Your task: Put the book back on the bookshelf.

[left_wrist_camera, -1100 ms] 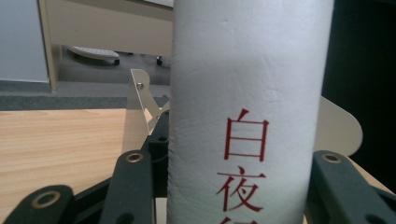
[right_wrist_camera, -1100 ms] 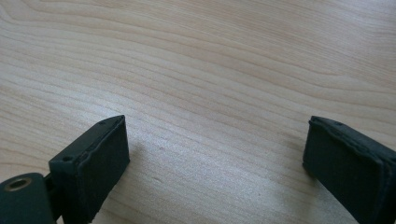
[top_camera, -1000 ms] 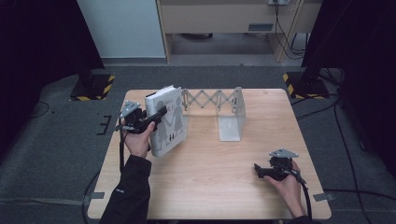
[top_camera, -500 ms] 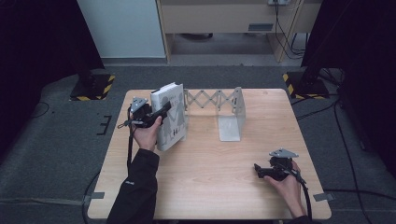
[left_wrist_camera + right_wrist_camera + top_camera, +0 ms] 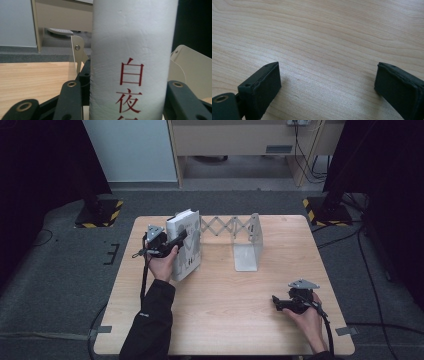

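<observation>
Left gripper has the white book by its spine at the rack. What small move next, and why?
Probably ease the book upright against the rack's left plate, then open. The left gripper clamps its spine, and the book stands tilted beside the expanding rack.

A white book [image 5: 132,57] with red characters, black claws, on a pale wood-grain table [image 5: 324,32].

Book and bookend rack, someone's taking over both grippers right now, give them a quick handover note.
Left gripper: shut on the white book, jaws on either side of its spine.
Right gripper: open, holding nothing, low over the table at the near right.
Book stands upright at the left end of the expanding bookend rack; the rack's right plate stands apart from it.
Done: book gripped and upright.
Left, probably: seat the book in the rack, then release.
</observation>
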### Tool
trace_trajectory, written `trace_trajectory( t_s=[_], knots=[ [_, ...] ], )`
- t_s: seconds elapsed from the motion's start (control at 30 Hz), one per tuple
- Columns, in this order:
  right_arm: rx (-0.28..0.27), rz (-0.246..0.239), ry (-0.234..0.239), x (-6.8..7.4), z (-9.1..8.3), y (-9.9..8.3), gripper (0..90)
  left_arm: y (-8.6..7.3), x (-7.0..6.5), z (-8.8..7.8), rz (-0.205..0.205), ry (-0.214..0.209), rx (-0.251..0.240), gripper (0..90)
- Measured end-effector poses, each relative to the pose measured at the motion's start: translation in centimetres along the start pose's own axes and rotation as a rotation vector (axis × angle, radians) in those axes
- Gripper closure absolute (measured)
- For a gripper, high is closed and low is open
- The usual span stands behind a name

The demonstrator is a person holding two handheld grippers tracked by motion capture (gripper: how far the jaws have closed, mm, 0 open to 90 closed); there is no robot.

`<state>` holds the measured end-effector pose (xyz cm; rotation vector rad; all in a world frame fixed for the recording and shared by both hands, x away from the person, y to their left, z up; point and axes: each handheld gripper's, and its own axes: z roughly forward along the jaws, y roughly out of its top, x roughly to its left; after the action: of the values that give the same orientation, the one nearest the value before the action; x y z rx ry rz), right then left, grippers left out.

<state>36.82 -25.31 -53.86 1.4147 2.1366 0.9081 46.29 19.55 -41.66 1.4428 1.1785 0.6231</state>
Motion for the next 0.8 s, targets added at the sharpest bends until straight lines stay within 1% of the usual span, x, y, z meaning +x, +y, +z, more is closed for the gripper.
trace_trajectory(
  t_s=[0.17, 0.37, 0.5, 0.63, 0.8],
  knots=[
    [0.000, 0.000, 0.000, 0.0, 0.0, 0.0, 7.1, -0.5, -0.1, -0.9, 0.022, -0.004, 0.009, 51.3],
    [0.000, -0.001, 0.000, 0.0, 0.0, 0.0, 7.1, -1.8, -1.0, -2.8, 0.082, -0.003, 0.029, 50.9],
    [0.001, -0.002, 0.000, 0.0, 0.0, 0.0, 7.1, -2.6, -1.5, -3.7, 0.123, -0.001, 0.041, 50.8],
    [0.001, -0.002, 0.000, 0.0, 0.0, 0.0, 7.1, -3.2, -1.7, -4.5, 0.139, 0.009, 0.056, 50.8],
    [0.001, -0.002, 0.000, 0.0, 0.0, 0.0, 7.1, -4.1, -1.6, -5.5, 0.137, 0.017, 0.086, 50.7]
  ],
)
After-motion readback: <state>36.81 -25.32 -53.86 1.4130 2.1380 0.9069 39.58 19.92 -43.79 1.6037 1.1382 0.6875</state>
